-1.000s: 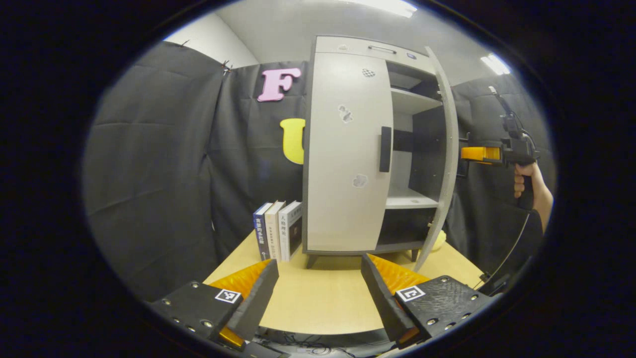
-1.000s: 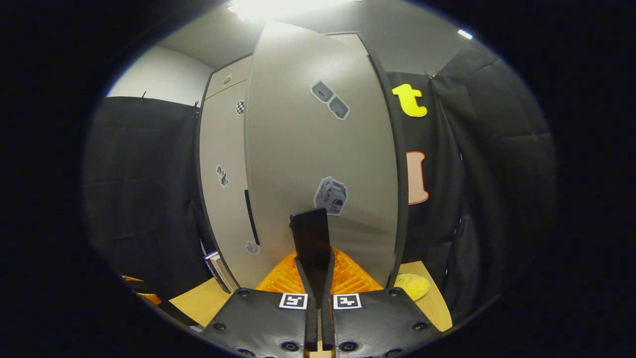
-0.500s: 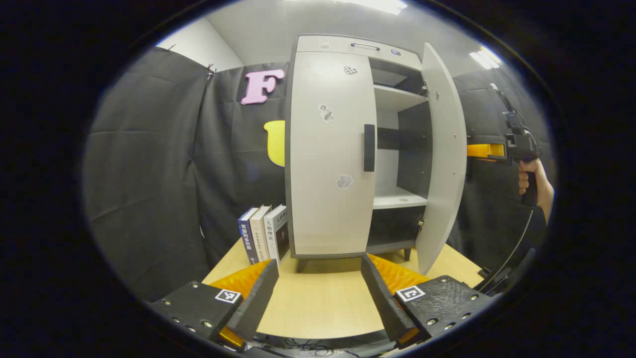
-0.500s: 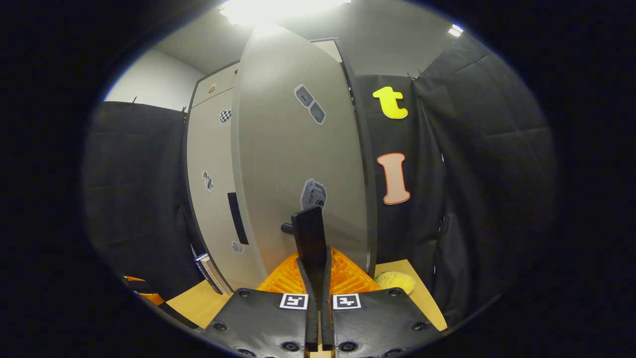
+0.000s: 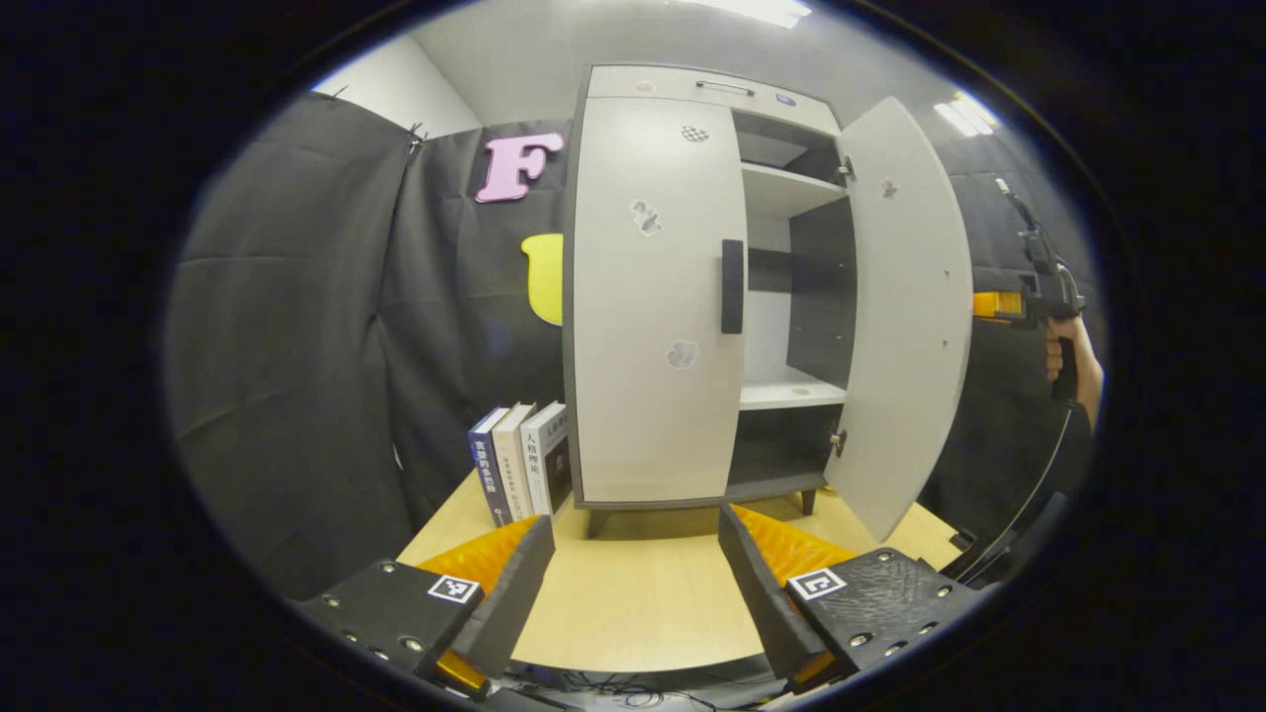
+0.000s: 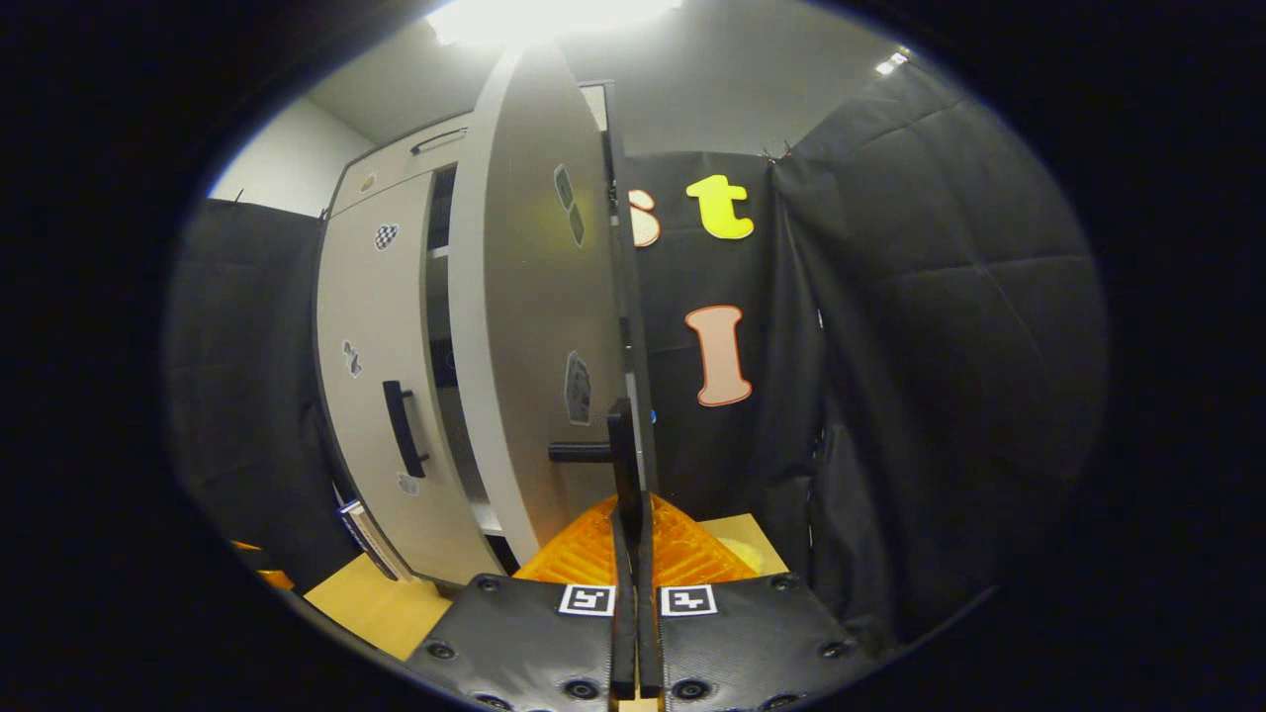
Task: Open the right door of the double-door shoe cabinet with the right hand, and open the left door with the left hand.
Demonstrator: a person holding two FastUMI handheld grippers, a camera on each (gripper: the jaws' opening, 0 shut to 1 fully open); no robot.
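While the shoe cabinet (image 5: 692,297) is standing on the table (image 5: 633,603) at your left gripper's 12 o'clock, its right door (image 5: 905,316) is hanging wide open and its left door (image 5: 653,297) is sitting closed. Your left gripper (image 5: 633,583) is hovering low over the table with fingers spread, gripping nothing, well apart from the left door's handle (image 5: 732,286). Your right gripper (image 6: 633,514) is clenching the right door's handle (image 6: 621,455), which is rising at its 12 o'clock between both fingers. Three books (image 5: 519,470) are standing at the cabinet's 9 o'clock.
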